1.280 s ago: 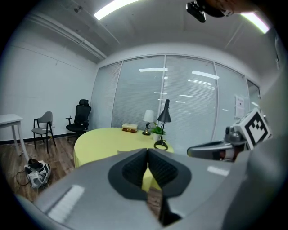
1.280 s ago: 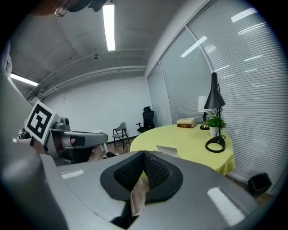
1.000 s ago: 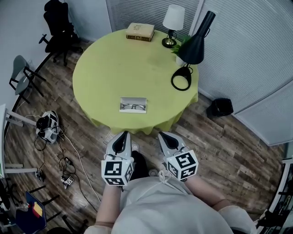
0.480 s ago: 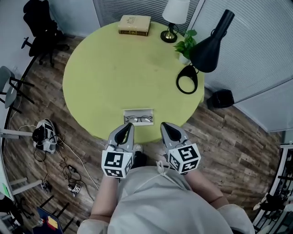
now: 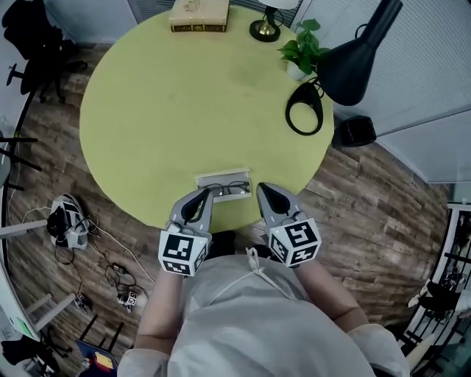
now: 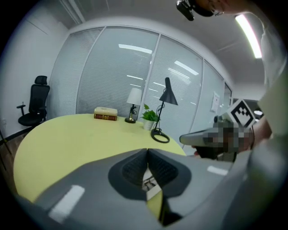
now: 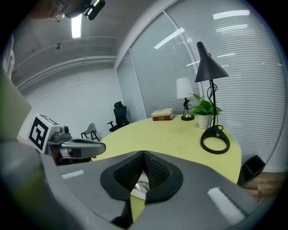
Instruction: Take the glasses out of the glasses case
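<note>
An open white glasses case lies near the front edge of the round yellow-green table, with dark-framed glasses inside it. My left gripper is shut and empty, its tip at the case's near left corner. Level with the case's right end, my right gripper is also shut and holds nothing. In the left gripper view the case shows only as a sliver below the closed jaws of that gripper. The right gripper view gives the same narrow glimpse of the case under the closed right gripper.
At the table's far side stand a book, a small lamp's brass base, a potted plant and a black desk lamp with a ring base. A black bag and cables lie on the wood floor.
The view has closed in on the table. Both grippers have moved forward from above the floor to the table's front edge, either side of the case. Their jaws stay shut.
</note>
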Motion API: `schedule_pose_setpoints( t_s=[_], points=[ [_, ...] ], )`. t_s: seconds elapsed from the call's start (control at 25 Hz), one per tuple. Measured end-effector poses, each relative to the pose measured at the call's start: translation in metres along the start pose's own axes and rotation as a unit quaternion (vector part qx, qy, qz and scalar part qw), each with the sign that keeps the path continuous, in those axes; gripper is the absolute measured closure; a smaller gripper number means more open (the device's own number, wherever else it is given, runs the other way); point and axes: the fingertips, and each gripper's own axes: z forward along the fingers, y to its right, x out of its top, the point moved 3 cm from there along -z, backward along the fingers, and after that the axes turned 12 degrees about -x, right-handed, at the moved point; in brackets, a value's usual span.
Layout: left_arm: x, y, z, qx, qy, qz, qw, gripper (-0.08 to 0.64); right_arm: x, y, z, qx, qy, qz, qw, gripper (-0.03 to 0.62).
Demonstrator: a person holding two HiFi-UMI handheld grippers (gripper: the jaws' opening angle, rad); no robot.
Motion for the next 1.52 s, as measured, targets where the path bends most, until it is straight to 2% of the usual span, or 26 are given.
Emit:
schedule_pose_setpoints(
  t_s=[0.12,0.24,0.4,0.6,0.76,0.96,1.24,1.36,1.52],
  points=[
    [-0.021,-0.005,0.017,-0.030,-0.055,0.039,0.9973,0.549,-0.013,0.004,0.015,-0.003,-0.005,-0.004,1.000,0.592],
    [-0.040,-0.003,0.035,-0.068,-0.120,0.091,0.9863,0.510,-0.025,0.007,0.023,-0.006,-0.018,0.000,1.000,0.592],
    [-0.058,0.001,0.056,-0.126,-0.198,0.150,0.9604,0.498,-0.034,0.007,0.030,-0.009,-0.032,0.003,0.999,0.592],
    [-0.072,0.002,0.080,-0.180,-0.269,0.210,0.9226,0.467,-0.042,0.012,0.037,-0.011,-0.043,0.008,0.999,0.592],
    [-0.081,-0.001,0.088,-0.205,-0.309,0.230,0.9001,0.466,-0.046,0.013,0.039,-0.014,-0.047,0.013,0.999,0.592],
    [-0.097,-0.003,0.098,-0.234,-0.361,0.260,0.8641,0.466,-0.049,0.014,0.044,-0.014,-0.053,0.017,0.998,0.592],
    [-0.103,-0.004,0.103,-0.248,-0.386,0.278,0.8443,0.510,-0.055,0.008,0.044,-0.010,-0.061,0.015,0.998,0.592],
    [-0.105,-0.006,0.104,-0.251,-0.388,0.291,0.8379,0.532,-0.054,0.008,0.046,-0.012,-0.063,0.014,0.998,0.592],
    [-0.105,-0.006,0.103,-0.267,-0.388,0.311,0.8252,0.538,-0.050,0.008,0.048,-0.015,-0.062,0.012,0.998,0.592]
  ],
)
